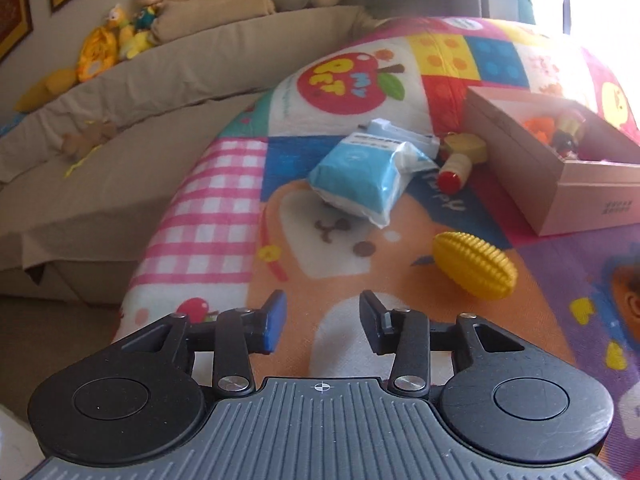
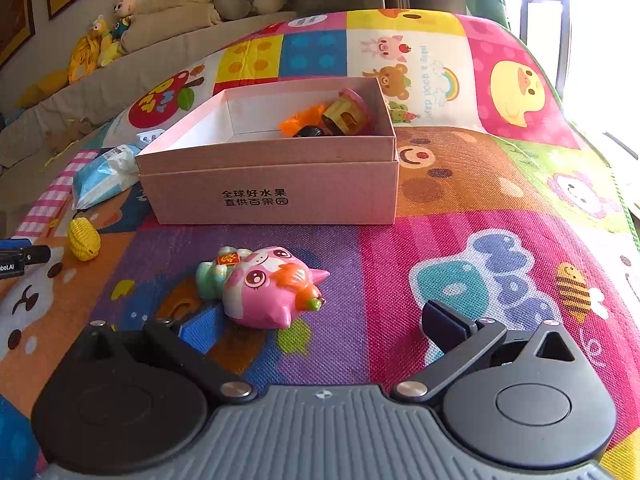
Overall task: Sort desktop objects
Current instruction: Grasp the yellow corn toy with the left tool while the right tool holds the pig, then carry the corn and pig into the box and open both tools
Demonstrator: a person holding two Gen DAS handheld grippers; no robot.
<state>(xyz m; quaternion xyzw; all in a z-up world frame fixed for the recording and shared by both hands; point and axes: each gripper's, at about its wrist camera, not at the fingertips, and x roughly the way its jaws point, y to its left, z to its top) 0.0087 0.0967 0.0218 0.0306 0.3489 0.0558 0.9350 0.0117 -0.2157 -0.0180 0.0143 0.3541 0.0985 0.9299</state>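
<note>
— Two grippers are seen with fingers spread, nothing held: the left gripper (image 1: 323, 322) and the right gripper (image 2: 320, 330). What could be fumbled?

— The pink cat figure (image 2: 266, 286), glossy and rounded, lying near the right gripper, could be squeezed out sideways. The box (image 2: 272, 184) stands farther off.

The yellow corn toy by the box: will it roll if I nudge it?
Probably. The corn toy is rounded, tapered and lying on its side, so it would likely roll in a curve. Its ridges should grip pads well. It looks like hollow plastic, likely light; the mat may slow it.
</note>
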